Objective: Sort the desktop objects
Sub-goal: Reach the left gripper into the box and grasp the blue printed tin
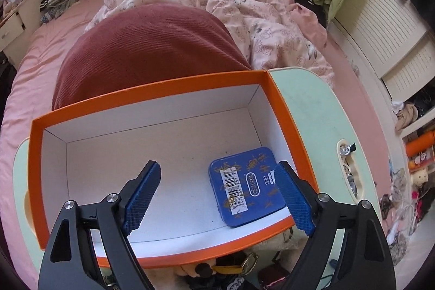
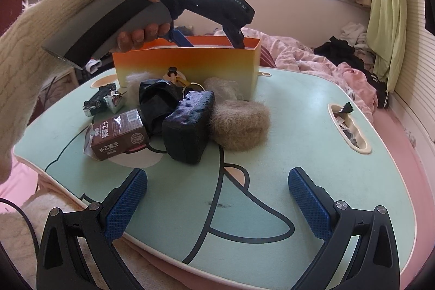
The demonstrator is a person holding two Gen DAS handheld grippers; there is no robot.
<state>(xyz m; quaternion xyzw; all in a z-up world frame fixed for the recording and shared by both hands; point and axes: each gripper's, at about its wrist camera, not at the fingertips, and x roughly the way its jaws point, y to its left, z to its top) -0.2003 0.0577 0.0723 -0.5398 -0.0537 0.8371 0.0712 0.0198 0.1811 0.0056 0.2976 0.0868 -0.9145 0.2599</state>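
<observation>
Left tool [image 1: 217, 197] released, jaws apart over the orange box [image 1: 152, 94], nothing between the pads. Blue tin [image 1: 244, 186] flat on the box floor, lower right of the left wrist view. Right tool [image 2: 217, 205] released, low centre of the right wrist view, above bare table [image 2: 285, 127]. Brown carton [image 2: 117, 137], black pouch [image 2: 190, 127], fur pompom [image 2: 239, 127], toy car [image 2: 99, 98] clustered mid-frame before the box.

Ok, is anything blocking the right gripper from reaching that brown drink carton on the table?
Nothing visible does. The right gripper is open over bare table, and the brown drink carton lies at the pile's near left edge, its near side exposed.
</observation>
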